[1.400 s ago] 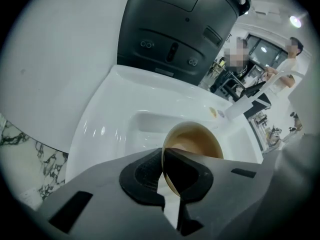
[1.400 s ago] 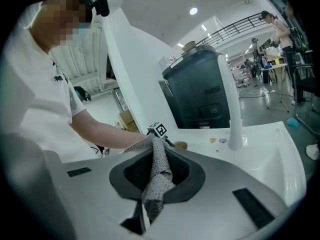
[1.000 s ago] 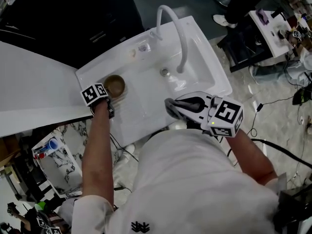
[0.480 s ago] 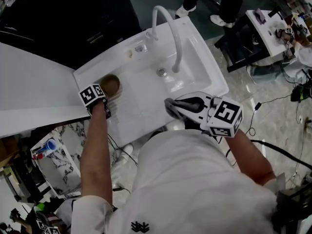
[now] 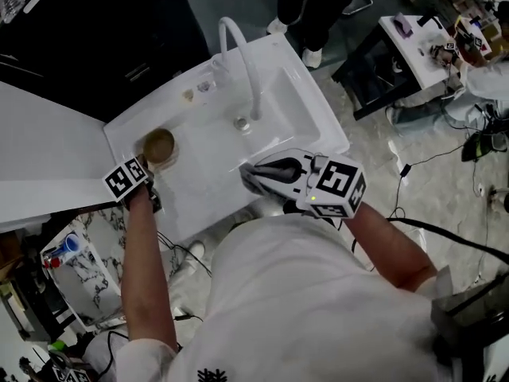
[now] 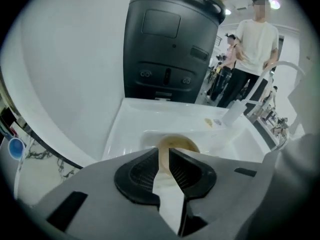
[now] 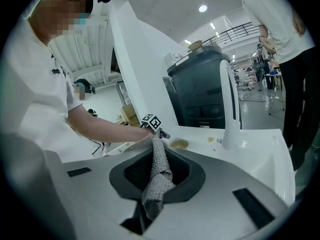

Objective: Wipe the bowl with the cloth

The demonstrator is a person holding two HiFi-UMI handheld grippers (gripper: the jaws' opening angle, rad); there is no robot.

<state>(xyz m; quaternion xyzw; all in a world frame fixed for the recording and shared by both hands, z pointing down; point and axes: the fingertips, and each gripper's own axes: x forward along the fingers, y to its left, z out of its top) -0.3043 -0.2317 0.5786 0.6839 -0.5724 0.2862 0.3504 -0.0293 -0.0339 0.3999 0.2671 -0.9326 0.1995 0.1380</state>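
**Sink station: bowl set down, cloth in the right jaws**

Item 1. Bowl (image 5: 158, 144): tan and round. It sits upright on the left end of the white sink unit (image 5: 318, 122). From the head view it lies at about 9 o'clock from the drain (image 5: 240, 122), well apart from it.

Item 2. Left gripper (image 6: 165, 153): its marker cube sits at about 7 o'clock from the bowl, close beside it. The jaws have just been opening and stand a narrow way apart. Nothing is between the pads. The bowl shows beyond the tips, clear of them.

Item 3. Right gripper (image 7: 157, 151): it is over the near rim of the sink, at about 5 o'clock from the drain. The jaws are closed on the cloth.

Item 4. Cloth (image 7: 156, 194): grey with a knobbly weave. It is pinched as a bunched strip between the right jaws, and its tail hangs down behind the pads. It is well apart from the bowl.

Item 5. Faucet (image 5: 238, 46): a white gooseneck. It rises from the far rim at about 12 o'clock from the drain and arches over the basin.

Item 6. Black machine (image 6: 170, 39): tall and dark, standing behind the sink unit.

Item 7. White surface (image 5: 48, 150): it adjoins the unit's left end, at 9 o'clock from the bowl.

Item 8. Bystander (image 6: 255, 49): in a white shirt and dark trousers, standing beyond the far side of the sink.
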